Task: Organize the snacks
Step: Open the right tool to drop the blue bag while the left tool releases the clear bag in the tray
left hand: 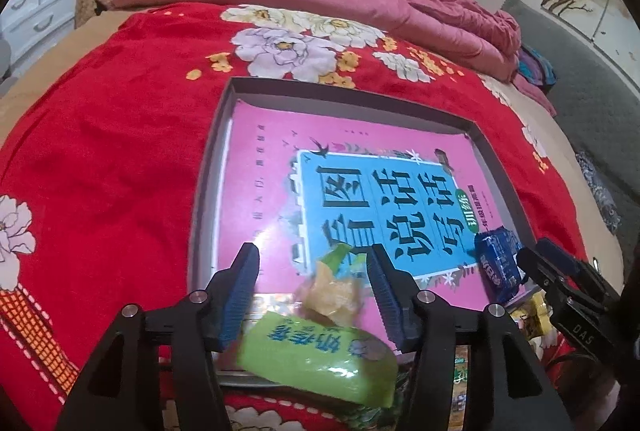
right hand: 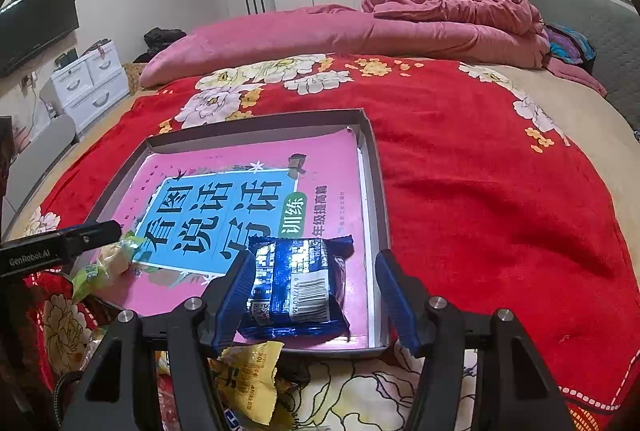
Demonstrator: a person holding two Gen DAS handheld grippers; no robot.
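A shallow grey tray (right hand: pixel 378 167) lies on the red flowered bedspread (right hand: pixel 480 159) of the bed, its floor covered by a pink book (left hand: pixel 264 151) with a blue title panel. At the tray's near left corner the left claw (left hand: pixel 312 295) stands with its blue pads apart; a green snack packet (left hand: pixel 320 363) sits between them, half over the tray's near edge, and neither pad presses on it, so it looks released rather than held. A small pale-yellow sweet in a green twist wrapper (left hand: pixel 332 287) lies just beyond it on the book. Further right, near the tray's near right corner, the right claw (right hand: pixel 310 295) is also spread, with a dark blue foil snack packet (right hand: pixel 296 283) lying flat on the book between its pads; the left pad is at the packet's side, the right pad clearly off it, so I judge this one set down too. Outside the tray, on the bed below its near edge, a yellow snack packet (right hand: pixel 248 379) waits with other wrappers I cannot make out. The step in hand appears to be the drop-off of two snacks into the tray. Next, each claw likely needs to back straight off without dragging its packet, and the green one may want a nudge fully inside the edge before the loose snacks are fetched.
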